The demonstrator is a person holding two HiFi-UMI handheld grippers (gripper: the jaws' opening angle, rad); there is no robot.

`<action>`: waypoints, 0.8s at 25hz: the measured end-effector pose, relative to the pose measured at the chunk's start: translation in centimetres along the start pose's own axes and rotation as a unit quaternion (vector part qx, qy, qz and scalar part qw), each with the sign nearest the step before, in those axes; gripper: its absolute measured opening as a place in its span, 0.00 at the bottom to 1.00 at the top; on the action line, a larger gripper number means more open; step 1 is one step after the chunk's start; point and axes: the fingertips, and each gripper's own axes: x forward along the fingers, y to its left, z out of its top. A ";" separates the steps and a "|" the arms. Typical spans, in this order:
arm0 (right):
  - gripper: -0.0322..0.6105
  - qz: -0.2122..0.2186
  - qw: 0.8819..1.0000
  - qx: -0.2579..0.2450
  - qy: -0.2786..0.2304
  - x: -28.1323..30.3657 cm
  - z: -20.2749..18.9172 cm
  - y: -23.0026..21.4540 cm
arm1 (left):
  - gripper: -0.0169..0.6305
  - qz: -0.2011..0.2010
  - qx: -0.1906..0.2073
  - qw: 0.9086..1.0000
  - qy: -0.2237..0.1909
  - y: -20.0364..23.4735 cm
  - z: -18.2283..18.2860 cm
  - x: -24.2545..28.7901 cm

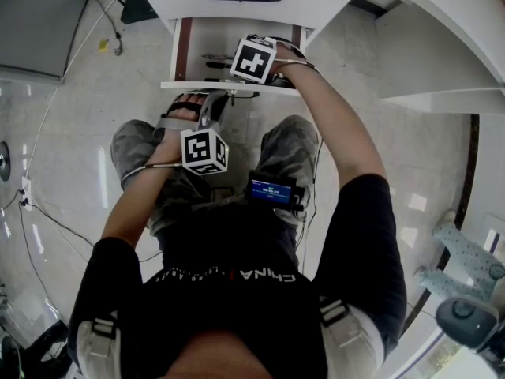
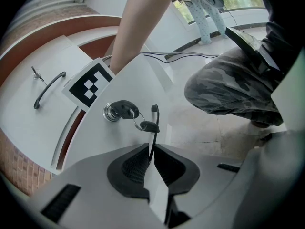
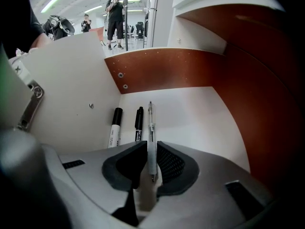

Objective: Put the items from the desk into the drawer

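The right gripper is closed on a clear pen low inside the drawer. The pen's length runs straight out along the jaws toward the brown wall. Two black markers, one beside the other, lie parallel just left of it. The left gripper is pinched shut on a key hanging from the lock.

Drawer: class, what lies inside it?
A white-barrelled marker and a darker marker lie on the drawer floor; the right gripper holds a clear pen beside them. The gripper covers the floor nearest the camera.
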 end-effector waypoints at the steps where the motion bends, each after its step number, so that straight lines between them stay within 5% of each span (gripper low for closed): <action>1: 0.14 0.002 1.000 0.003 -0.003 -0.1 0.1 0.0 | 0.07 0.000 0.000 1.000 0.000 0.0 0.0 0.0; 10: 0.13 0.002 1.000 0.024 0.015 -1.0 -1.1 0.4 | 0.07 0.001 0.001 1.000 0.001 -0.1 0.1 0.0; 20: 0.08 -0.010 0.998 0.022 -0.058 -3.8 1.4 0.0 | 0.07 0.001 0.001 1.000 0.002 -0.1 0.1 -0.2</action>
